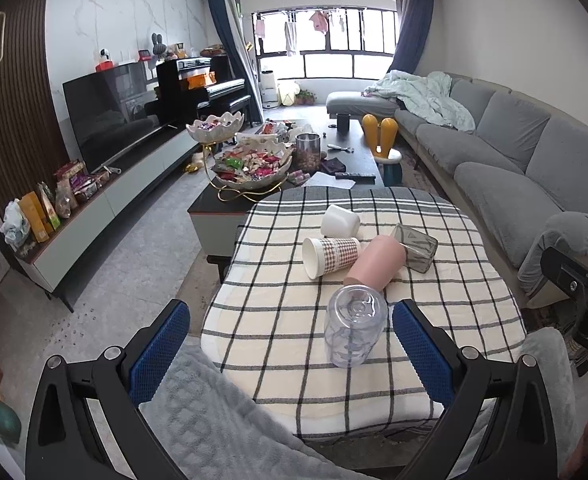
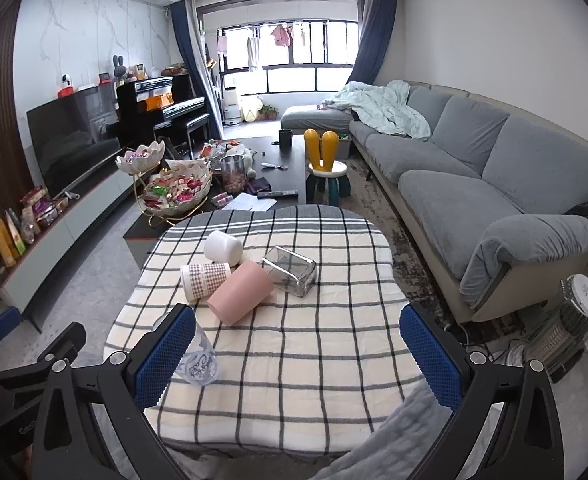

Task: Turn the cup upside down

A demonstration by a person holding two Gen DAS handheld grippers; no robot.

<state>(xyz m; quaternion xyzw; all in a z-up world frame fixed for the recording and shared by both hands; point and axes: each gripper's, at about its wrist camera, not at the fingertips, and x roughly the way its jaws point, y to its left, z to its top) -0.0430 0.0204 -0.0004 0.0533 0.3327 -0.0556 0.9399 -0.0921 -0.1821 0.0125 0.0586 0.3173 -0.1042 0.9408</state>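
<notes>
A clear plastic cup (image 1: 355,326) stands upside down on the checked cloth (image 1: 278,320), between the wide-apart fingers of my left gripper (image 1: 290,344), which is open and not touching it. In the right wrist view the clear cup (image 2: 202,360) shows partly behind my right gripper's left finger (image 2: 166,356). My right gripper (image 2: 297,356) is open and empty above the cloth (image 2: 313,352). Further back lie a pink cup (image 1: 375,266), a patterned paper cup (image 1: 331,256), a white cup (image 1: 339,220) and a grey glass cup (image 1: 415,246), all on their sides.
A grey sofa (image 2: 493,184) runs along the right. A dark coffee table (image 1: 294,168) with snack bowls stands beyond the checked table. A TV and cabinet (image 1: 106,136) line the left wall. A heater (image 2: 569,320) stands on the floor at the right. The right gripper's body (image 1: 581,292) shows in the left view.
</notes>
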